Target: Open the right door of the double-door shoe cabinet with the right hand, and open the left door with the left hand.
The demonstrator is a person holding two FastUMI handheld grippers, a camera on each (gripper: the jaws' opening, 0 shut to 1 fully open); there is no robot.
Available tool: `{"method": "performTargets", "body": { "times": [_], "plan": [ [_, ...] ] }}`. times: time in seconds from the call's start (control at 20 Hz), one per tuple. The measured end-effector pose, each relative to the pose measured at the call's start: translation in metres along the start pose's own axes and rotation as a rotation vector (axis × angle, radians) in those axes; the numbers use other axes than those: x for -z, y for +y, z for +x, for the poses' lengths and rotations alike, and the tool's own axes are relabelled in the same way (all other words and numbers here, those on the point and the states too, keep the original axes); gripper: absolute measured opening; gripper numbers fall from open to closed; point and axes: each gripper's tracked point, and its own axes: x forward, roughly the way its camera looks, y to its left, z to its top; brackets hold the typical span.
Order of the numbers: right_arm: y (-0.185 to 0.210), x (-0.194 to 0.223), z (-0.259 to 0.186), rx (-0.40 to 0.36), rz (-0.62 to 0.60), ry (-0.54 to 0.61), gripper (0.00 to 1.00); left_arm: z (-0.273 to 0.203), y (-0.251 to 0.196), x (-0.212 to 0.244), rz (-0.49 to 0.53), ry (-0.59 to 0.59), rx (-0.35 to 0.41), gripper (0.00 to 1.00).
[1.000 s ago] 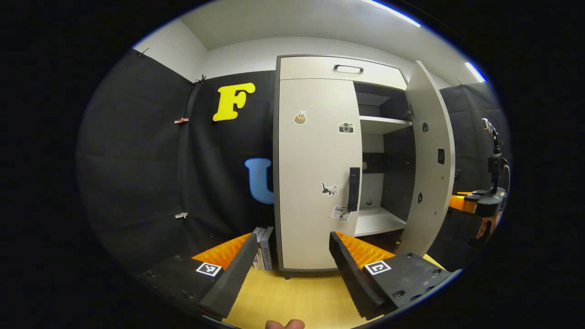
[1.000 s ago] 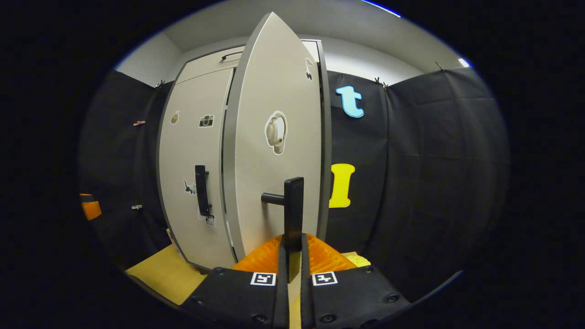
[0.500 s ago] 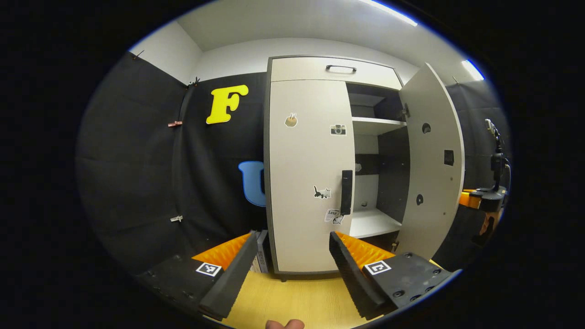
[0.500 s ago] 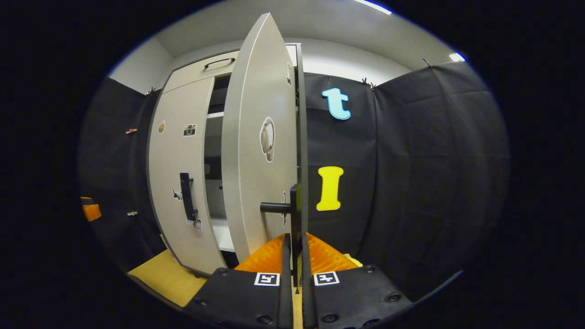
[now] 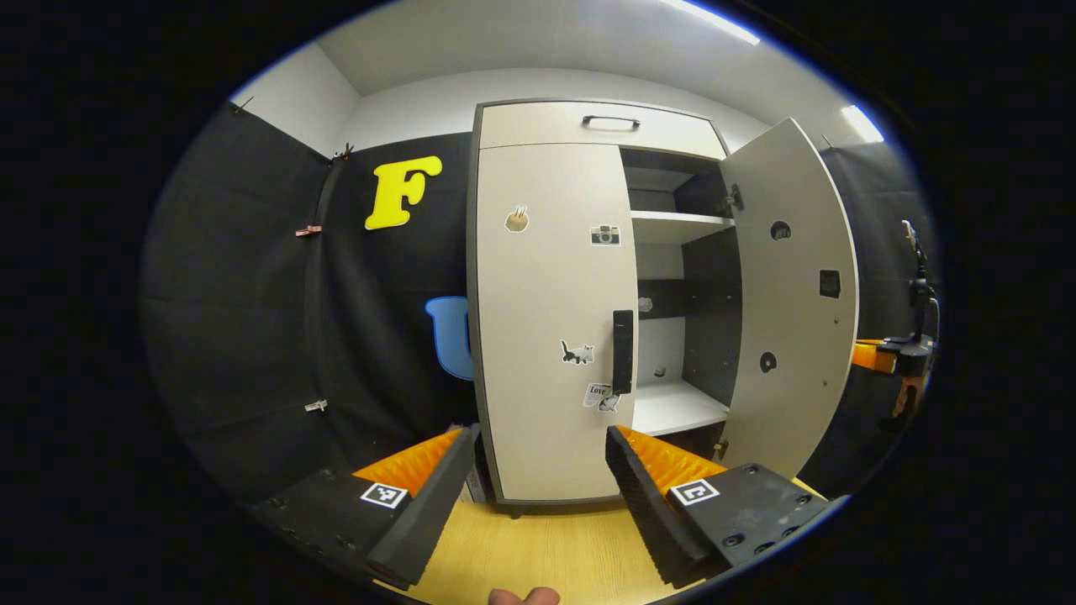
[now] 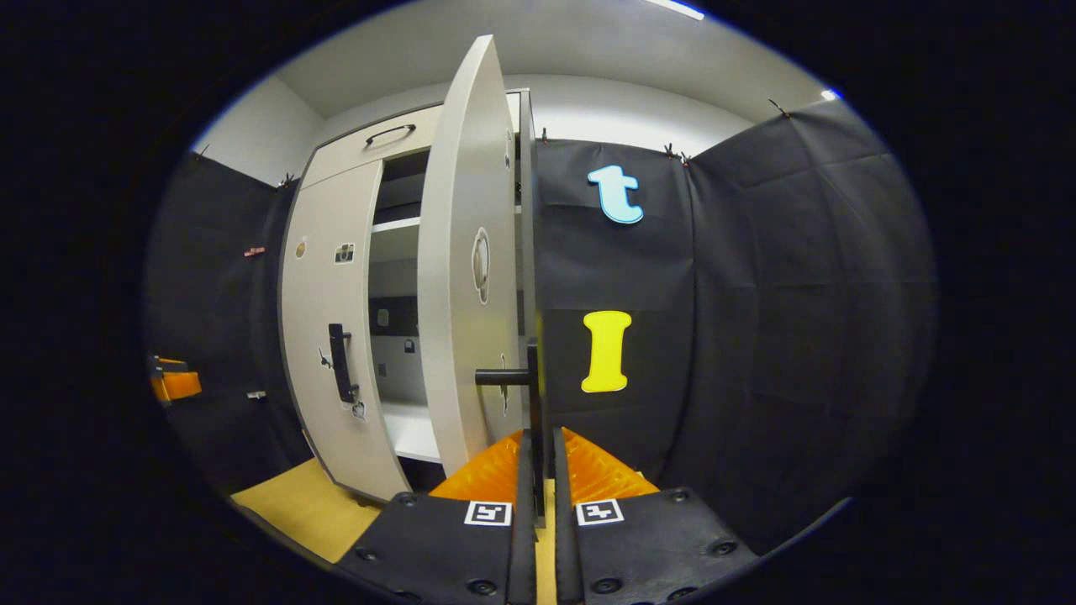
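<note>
Since a second before, the right door [image 5: 790,302] of the shoe cabinet [image 5: 588,126] had swung much wider, so that from my right gripper view I saw it almost edge-on and more of the shelves [image 5: 677,407] inside lay bare; in my left gripper view the cabinet had slid a little toward the left while my left gripper [image 5: 538,496] kept its spread. I held that left gripper low in front of the cabinet, pointed at the closed left door [image 5: 551,319], its fingers [image 5: 429,512] wide apart and touching nothing, the door's dark handle [image 5: 623,351] standing above and well apart from them, near the door's inner edge. A fingertip of my own hand [image 5: 523,596] showed at the bottom, over the yellow floor [image 5: 546,546]. My right gripper [image 6: 538,496] was level and out from the cabinet's right side, both fingers pressed nearly together on the upright bar of the right door's handle [image 6: 533,395], which stuck up between them on its short stem
</note>
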Motion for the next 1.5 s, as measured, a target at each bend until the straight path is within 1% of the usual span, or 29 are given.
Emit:
{"method": "performTargets", "body": {
  "times": [0.05,0.15,0.25,0.3,0.4,0.45,0.5,0.6,0.65,0.7,0.75,0.8,0.85,0.95,1.05,1.1,1.25,1.5],
  "plan": [
    [0.001,0.0,-0.003,0.008,-0.011,0.003,0.14,0.0,-0.001,0.0,0.0,0.001,0.002,0.98],
    [-0.004,-0.005,-0.012,0.045,-0.028,-0.018,0.15,-0.001,-0.001,0.0,0.003,0.002,0.005,0.98],
    [-0.014,-0.016,-0.023,0.096,-0.019,-0.056,0.16,-0.001,-0.001,-0.001,0.006,0.0,0.008,0.98],
    [-0.015,-0.017,-0.027,0.105,0.0,-0.058,0.16,0.0,-0.003,-0.002,0.007,-0.002,0.01,0.98],
    [-0.016,-0.014,-0.042,0.101,0.046,-0.027,0.17,0.004,-0.008,-0.005,0.005,-0.009,0.018,0.98],
    [-0.018,-0.014,-0.049,0.102,0.066,-0.018,0.29,0.006,-0.01,-0.007,0.004,-0.012,0.024,0.98],
    [-0.025,-0.017,-0.052,0.123,0.077,-0.024,0.32,0.008,-0.015,-0.01,0.003,-0.016,0.03,0.98],
    [-0.032,-0.028,-0.063,0.159,0.082,-0.061,0.49,0.016,-0.025,-0.016,0.007,-0.027,0.044,0.98],
    [-0.033,-0.031,-0.069,0.165,0.078,-0.071,0.75,0.021,-0.03,-0.018,0.009,-0.032,0.054,0.98],
    [-0.035,-0.031,-0.073,0.172,0.071,-0.072,0.7,0.025,-0.037,-0.021,0.012,-0.034,0.064,0.98],
    [-0.035,-0.031,-0.077,0.175,0.059,-0.067,0.77,0.03,-0.044,-0.022,0.016,-0.038,0.074,0.98],
    [-0.033,-0.033,-0.081,0.176,0.04,-0.068,0.77,0.036,-0.05,-0.025,0.018,-0.04,0.082,0.98],
    [-0.031,-0.036,-0.086,0.178,0.02,-0.077,0.89,0.042,-0.056,-0.026,0.014,-0.043,0.088,0.97],
    [-0.025,-0.042,-0.09,0.172,-0.016,-0.092,0.93,0.054,-0.071,-0.024,-0.004,-0.036,0.108,0.98],
    [-0.018,-0.045,-0.093,0.162,-0.045,-0.098,0.93,0.069,-0.082,-0.025,-0.021,-0.034,0.119,0.98],
    [-0.017,-0.047,-0.094,0.16,-0.044,-0.102,0.93,0.078,-0.086,-0.027,-0.023,-0.036,0.119,0.98],
    [-0.009,-0.048,-0.095,0.13,0.006,-0.108,0.92,0.108,-0.101,-0.029,-0.013,-0.038,0.125,0.98],
    [-0.022,-0.038,-0.089,0.125,-0.012,-0.087,0.92,0.169,-0.118,-0.034,-0.013,-0.03,0.113,0.98]
  ]
}}
